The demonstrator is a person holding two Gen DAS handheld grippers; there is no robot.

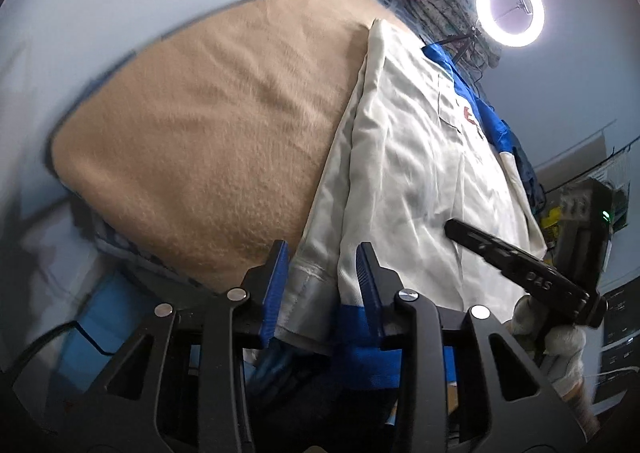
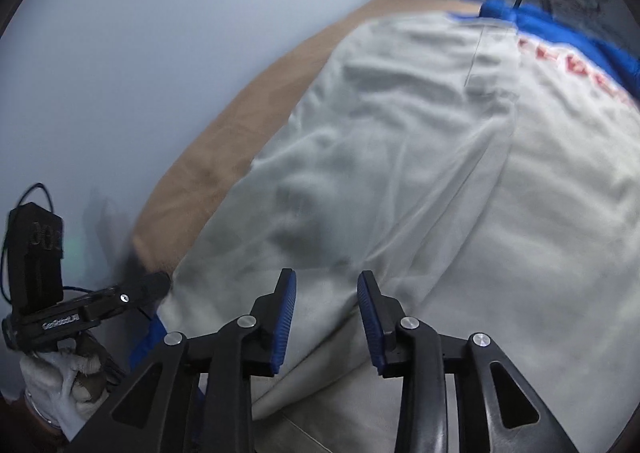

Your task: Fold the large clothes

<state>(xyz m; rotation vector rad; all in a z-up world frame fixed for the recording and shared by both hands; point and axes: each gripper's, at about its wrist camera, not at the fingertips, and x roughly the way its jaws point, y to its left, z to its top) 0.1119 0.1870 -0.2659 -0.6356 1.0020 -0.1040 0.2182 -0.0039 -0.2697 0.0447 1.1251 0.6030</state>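
Cream jacket (image 1: 416,157) lay lengthwise on the tan blanket (image 1: 208,121), ready for folding.
Left gripper (image 1: 322,273) straddled its hem, unclamped; right gripper (image 2: 326,305) hovered agape above, holding nothing.

**Pale garment laid out on tan blanket**

Off-white garment (image 1: 416,157), trimmed in blue at collar and hem, marked with red lettering near the top. Spread lengthwise, creased, left side folded inward over the body. Near hem draped over the bed's edge.
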